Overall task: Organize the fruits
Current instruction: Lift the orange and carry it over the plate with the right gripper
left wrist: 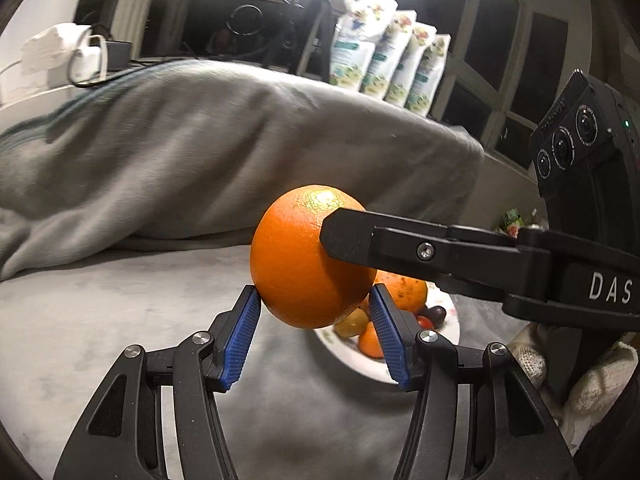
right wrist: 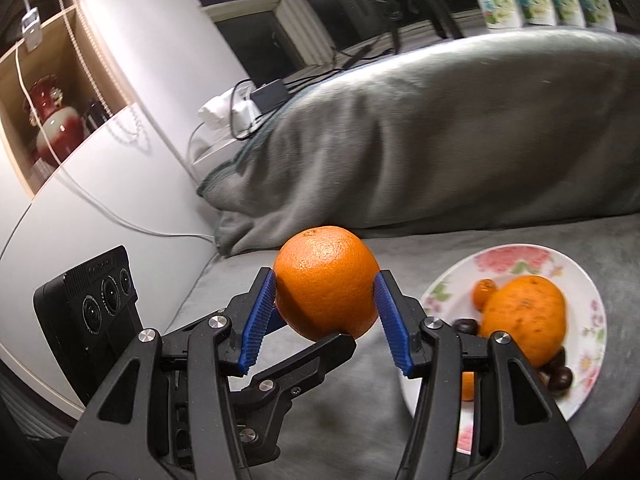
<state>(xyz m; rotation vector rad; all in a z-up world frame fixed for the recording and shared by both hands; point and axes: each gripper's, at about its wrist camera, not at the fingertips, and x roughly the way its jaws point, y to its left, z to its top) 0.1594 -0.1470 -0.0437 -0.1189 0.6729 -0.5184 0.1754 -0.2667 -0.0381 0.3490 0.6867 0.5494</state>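
Both tongs are on one orange (right wrist: 326,282): the right tongs (right wrist: 326,300) pinch it side to side about half open, and the left tongs (left wrist: 314,306) squeeze its lower part too, midair left of the fruit plate (right wrist: 576,276).

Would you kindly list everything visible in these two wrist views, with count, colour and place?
orange: one, bright orange, clamped between both grippers above the grey surface
plate: one, white with pink flowers, right of the held orange
plate fruit: one large spotted orange, some small orange, yellowish and dark ones; exact count unclear
blanket: one, grey, heaped behind
pouches: four, white and green, along the windowsill
vase: one, red and white, in the shelf niche
chargers and cables: white and black, on the sill
left gripper: black, blue pads
right gripper: black, blue pads
gloved hand: white knit, lower right
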